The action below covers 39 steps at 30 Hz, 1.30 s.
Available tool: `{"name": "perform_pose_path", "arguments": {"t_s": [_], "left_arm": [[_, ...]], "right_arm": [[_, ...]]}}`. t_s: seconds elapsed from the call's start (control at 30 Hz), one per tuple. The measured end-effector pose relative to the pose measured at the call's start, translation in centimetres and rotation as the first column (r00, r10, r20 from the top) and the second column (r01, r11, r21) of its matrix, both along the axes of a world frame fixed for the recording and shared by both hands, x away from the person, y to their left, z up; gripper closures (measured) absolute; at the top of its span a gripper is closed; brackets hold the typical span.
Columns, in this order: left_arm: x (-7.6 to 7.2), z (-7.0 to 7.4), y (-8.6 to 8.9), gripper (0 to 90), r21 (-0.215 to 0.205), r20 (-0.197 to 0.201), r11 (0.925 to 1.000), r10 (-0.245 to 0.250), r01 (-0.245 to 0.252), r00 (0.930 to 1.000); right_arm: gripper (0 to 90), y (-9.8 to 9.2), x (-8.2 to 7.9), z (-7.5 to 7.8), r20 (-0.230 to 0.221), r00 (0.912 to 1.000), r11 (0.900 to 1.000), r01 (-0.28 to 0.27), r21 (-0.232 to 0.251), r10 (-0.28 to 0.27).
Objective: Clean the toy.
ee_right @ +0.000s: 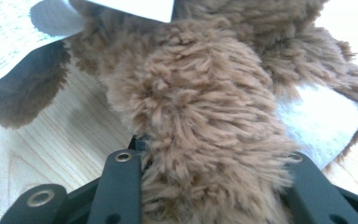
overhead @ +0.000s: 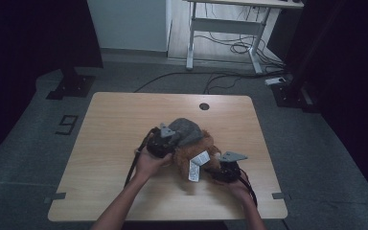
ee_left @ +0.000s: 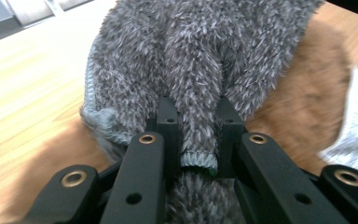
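Toy: a brown fluffy toy (overhead: 194, 153) lies in the middle of the table (overhead: 110, 139), with a grey fuzzy cloth (overhead: 187, 129) on top
Feel: soft, light, squashy; grab a thick fold
Left gripper (ee_left: 193, 140): pinching a fold of grey cloth
Right gripper (ee_right: 209, 186): jaws squeeze brown fur
Paper tag (overhead: 197, 165): white, floppy

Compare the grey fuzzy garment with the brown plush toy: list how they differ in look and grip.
The grey fuzzy garment is mottled grey with a stitched hem; the brown plush toy is brown with white tags.

The left gripper pinches a narrow grey fold; the right gripper grips a thick brown limb.

Both are soft and lie together on the table.
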<state>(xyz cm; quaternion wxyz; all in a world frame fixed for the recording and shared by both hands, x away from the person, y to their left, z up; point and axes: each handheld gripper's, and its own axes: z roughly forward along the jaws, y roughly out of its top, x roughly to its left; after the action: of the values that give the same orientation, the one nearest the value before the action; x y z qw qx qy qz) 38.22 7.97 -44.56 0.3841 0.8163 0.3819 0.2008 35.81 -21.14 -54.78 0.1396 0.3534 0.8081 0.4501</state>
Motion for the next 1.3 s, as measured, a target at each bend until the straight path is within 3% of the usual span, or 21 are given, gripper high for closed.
{"name": "perform_pose_path", "arguments": {"t_s": [0.1, 0.13, 0.17, 0.2, 0.3, 0.33, 0.4, 0.47, 0.57, 0.67, 0.77, 0.83, 1.0, 1.07, 1.17, 1.3], "left_arm": [[-0.6, 0.3, 1.1, 77.0, 0.003, 0.025, 0.9999, 0.012, -0.012, 0.9996], [-1.1, 0.6, 2.4, 77.0, 0.017, 0.054, 0.9992, 0.035, -0.036, 0.9979], [-1.3, 0.7, 3.1, 77.0, 0.017, 0.059, 0.9985, 0.051, -0.052, 0.9970], [-1.3, 0.7, 3.1, 77.0, 0.017, 0.059, 0.9985, 0.051, -0.052, 0.9970], [-1.6, -0.1, 6.2, 77.0, 0.016, 0.040, 0.9937, 0.110, -0.111, 0.9931], [-1.6, -0.1, 6.2, 76.9, 0.016, 0.040, 0.9937, 0.110, -0.111, 0.9931], [-1.6, -1.6, 7.9, 77.0, -0.009, -0.003, 0.9899, 0.142, -0.142, 0.9899], [-1.7, -3.4, 8.8, 77.1, -0.071, -0.063, 0.9851, 0.152, -0.157, 0.9863], [-1.7, -5.2, 9.3, 77.3, -0.091, -0.108, 0.9814, 0.159, -0.169, 0.9813], [-1.2, -6.2, 9.3, 77.3, -0.082, -0.141, 0.9809, 0.164, -0.176, 0.9764], [0.0, -6.8, 9.3, 77.3, -0.129, -0.169, 0.9734, 0.166, -0.189, 0.9715], [0.3, -6.8, 9.2, 77.1, -0.133, -0.171, 0.9724, 0.168, -0.192, 0.9709], [1.2, -4.6, 9.1, 76.6, -0.135, -0.149, 0.9741, 0.161, -0.181, 0.9757], [1.2, -2.1, 8.9, 76.3, -0.168, -0.088, 0.9717, 0.153, -0.166, 0.9843], [1.2, 0.1, 7.5, 76.1, -0.172, -0.032, 0.9764, 0.127, -0.131, 0.9913], [1.9, 1.4, 4.8, 75.9, -0.147, -0.030, 0.9863, 0.072, -0.075, 0.9970]], "right_arm": [[60.3, 0.1, 0.0, 0.0, 0.000, 1.0000, 1.000, -0.001, -0.002, 0.001], [60.3, 0.0, 0.0, 0.0, 0.001, 1.0000, 1.000, 0.000, -0.001, 0.000], [60.3, 0.0, 0.0, 0.0, 0.000, 1.0000, 1.000, 0.001, -0.001, -0.001], [60.3, 0.0, 0.0, 0.0, 0.000, 1.0000, 1.000, 0.001, -0.001, -0.001], [60.3, 0.0, -0.1, 0.0, -0.001, 1.0000, 1.000, 0.003, 0.001, -0.003], [60.3, 0.0, -0.1, 0.0, -0.001, 1.0000, 1.000, 0.003, 0.000, -0.003], [60.3, 0.0, -0.1, 0.0, -0.002, 1.0000, 1.000, 0.004, 0.001, -0.004], [60.3, 0.0, -0.1, -0.1, -0.003, 1.0000, 1.000, 0.004, 0.001, -0.004], [60.5, 0.1, 0.1, -0.1, -0.007, 1.0000, 1.000, 0.006, 0.005, -0.006], [60.8, 0.3, 0.3, -0.2, -0.004, 0.9999, 1.000, 0.016, 0.007, -0.016], [61.0, 0.6, 0.9, -0.2, 0.002, 0.9998, 1.000, 0.021, -0.004, -0.021], [61.2, 0.7, 1.4, -0.1, 0.010, 0.9994, 0.999, 0.032, -0.015, -0.032], [61.3, 0.3, 2.2, -0.3, 0.012, 0.9982, 0.998, 0.059, -0.003, -0.059], [61.3, -0.1, 2.2, -0.3, 0.011, 0.9981, 0.998, 0.061, -0.007, -0.061], [60.8, -0.2, 2.1, -0.2, 0.011, 0.9981, 0.998, 0.061, -0.017, -0.061], [60.2, -0.3, 1.8, -0.1, 0.010, 0.9978, 0.997, 0.066, -0.028, -0.065]]}}
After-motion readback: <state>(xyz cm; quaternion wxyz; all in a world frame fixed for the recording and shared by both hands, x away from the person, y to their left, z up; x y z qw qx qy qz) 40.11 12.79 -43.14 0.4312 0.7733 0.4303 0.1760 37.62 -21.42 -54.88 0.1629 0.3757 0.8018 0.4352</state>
